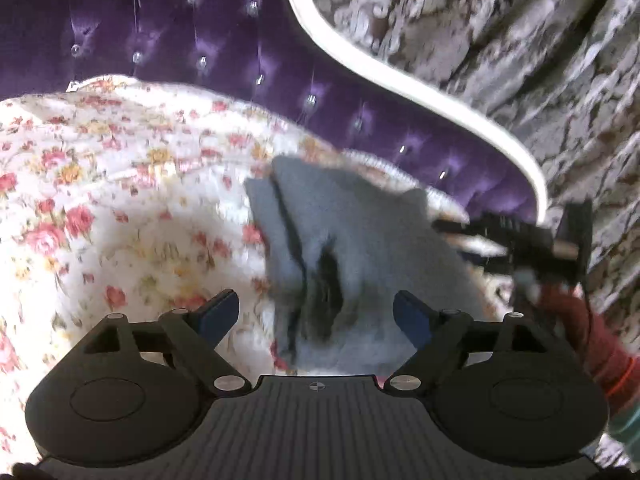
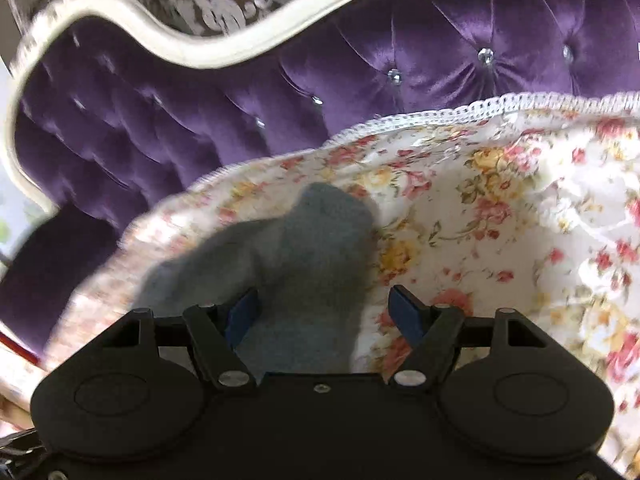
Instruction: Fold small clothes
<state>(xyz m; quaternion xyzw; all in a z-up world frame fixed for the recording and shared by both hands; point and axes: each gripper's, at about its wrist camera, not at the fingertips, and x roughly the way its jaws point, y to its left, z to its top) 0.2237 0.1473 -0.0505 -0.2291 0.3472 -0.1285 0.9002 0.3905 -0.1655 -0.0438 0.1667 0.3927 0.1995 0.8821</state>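
Grey knit fabric, a small garment (image 1: 352,248) whose exact type the blur hides, lies bunched on a floral bedspread (image 1: 120,200) near its lace-trimmed edge, below a purple tufted headboard (image 2: 400,40). The left gripper (image 1: 316,316) hovers over it with jaws apart and empty. The right gripper (image 2: 324,312) is likewise spread, one blue pad (image 2: 242,316) against the cloth without pinching it. A dark opening gapes in the heap. The likely risk: closing on this crumpled pile could catch several layers at once, or the bedspread beneath, spoiling the fold.
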